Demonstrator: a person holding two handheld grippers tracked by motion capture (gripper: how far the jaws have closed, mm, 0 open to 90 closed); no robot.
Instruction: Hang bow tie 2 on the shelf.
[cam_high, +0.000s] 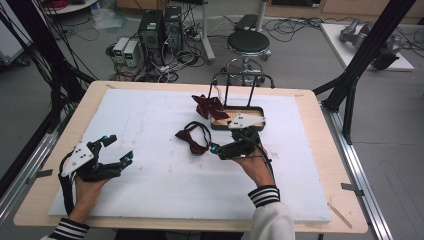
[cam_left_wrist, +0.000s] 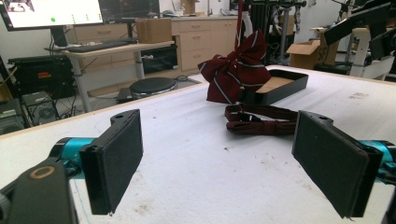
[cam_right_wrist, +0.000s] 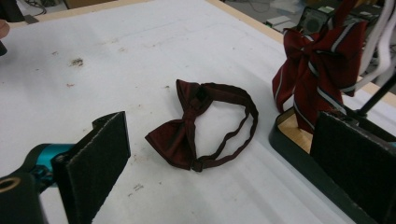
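The right hand-held gripper (cam_high: 216, 148), jaws spread, nears the plain dark-red fabric bow tie (cam_right_wrist: 187, 126) lying flat on the white-covered desk (cam_high: 150, 125); next it must straddle the knot, then close. The left hand-held gripper (cam_high: 119, 150) waits, also spread.

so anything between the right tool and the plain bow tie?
Nothing: only bare white mat between the open right tool and the plain bow tie, seen in the right gripper view.

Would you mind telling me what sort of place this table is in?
Probably a lab or workshop: computer towers and loose cables on the floor, a stool, and a desk with a monitor.
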